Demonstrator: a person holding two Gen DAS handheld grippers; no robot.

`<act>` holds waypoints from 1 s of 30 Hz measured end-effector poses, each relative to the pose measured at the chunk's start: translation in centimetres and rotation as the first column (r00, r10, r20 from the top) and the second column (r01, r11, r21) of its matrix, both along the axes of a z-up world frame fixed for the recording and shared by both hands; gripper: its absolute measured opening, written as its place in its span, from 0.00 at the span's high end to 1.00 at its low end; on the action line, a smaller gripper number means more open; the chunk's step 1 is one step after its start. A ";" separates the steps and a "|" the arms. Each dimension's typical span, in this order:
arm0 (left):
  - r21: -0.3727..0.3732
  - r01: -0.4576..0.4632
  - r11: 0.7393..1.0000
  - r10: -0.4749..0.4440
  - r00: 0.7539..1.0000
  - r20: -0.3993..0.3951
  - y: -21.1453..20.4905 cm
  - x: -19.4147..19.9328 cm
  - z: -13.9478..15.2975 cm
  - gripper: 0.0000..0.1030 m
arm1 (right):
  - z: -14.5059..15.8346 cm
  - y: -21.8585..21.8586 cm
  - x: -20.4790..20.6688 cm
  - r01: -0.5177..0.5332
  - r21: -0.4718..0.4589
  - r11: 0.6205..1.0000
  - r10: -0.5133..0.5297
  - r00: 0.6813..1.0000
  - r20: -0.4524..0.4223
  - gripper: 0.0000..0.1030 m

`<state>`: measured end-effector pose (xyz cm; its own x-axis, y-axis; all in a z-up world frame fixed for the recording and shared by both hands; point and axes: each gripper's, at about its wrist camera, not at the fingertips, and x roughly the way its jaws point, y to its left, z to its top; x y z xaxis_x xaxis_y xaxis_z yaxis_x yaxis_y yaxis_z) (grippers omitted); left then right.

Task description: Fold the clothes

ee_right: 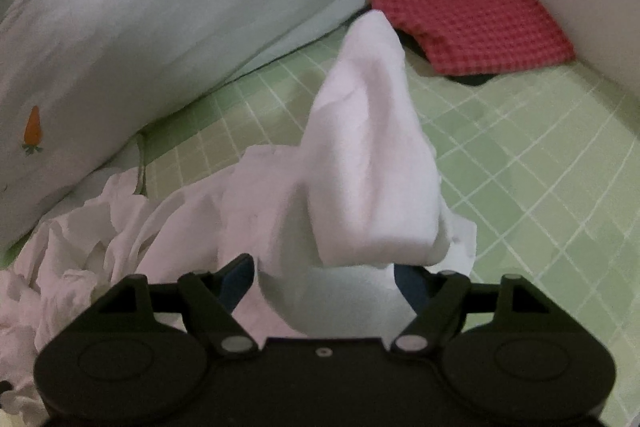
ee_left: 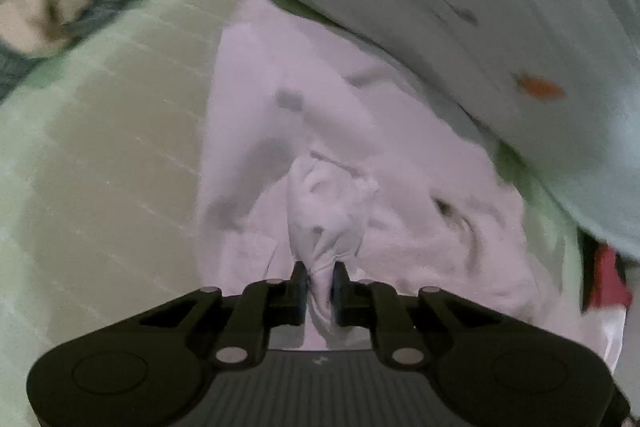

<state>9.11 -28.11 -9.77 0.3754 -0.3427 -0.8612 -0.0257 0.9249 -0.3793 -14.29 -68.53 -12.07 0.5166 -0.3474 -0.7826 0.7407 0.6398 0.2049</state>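
From your left wrist view, your left gripper [ee_left: 320,277] pinches a bunched fold of the white garment [ee_left: 320,155], which lies on the green checked sheet [ee_left: 100,167].

From your right wrist view, your right gripper [ee_right: 324,277] has its fingers wide, the garment [ee_right: 360,167] draped between them; a red cloth [ee_right: 472,31] lies well beyond.

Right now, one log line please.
left gripper: shut on white cotton garment | right gripper: open, garment draped | green checked sheet

white garment [ee_right: 360,155], green checked sheet [ee_right: 520,155]
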 end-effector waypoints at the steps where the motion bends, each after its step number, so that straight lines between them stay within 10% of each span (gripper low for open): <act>1: 0.010 -0.032 0.999 0.032 0.999 0.010 1.8 0.1 0.2 0.86 | 0.3 0.2 -0.1 0.000 -0.008 1.000 0.000 1.000 0.000 0.25; 15: -0.019 -0.331 0.943 0.332 0.941 0.060 22.0 5.8 1.3 0.87 | 2.7 8.6 0.1 -0.022 -0.070 0.997 0.019 0.999 -0.039 0.25; 20: 0.031 -0.250 0.968 0.248 0.966 0.069 22.1 7.5 0.9 0.71 | 3.2 11.6 1.7 -0.016 -0.103 0.995 0.010 0.998 -0.060 0.24; 24: 0.014 -0.203 0.979 0.197 0.962 0.188 21.0 7.7 2.3 0.28 | 5.3 12.9 3.3 -0.003 -0.177 0.984 -0.009 0.998 -0.067 0.12; 30: 0.069 -0.033 0.997 0.009 0.942 0.334 16.3 7.4 5.0 0.25 | 8.8 12.7 5.7 -0.079 -0.371 0.925 0.065 0.997 -0.050 0.00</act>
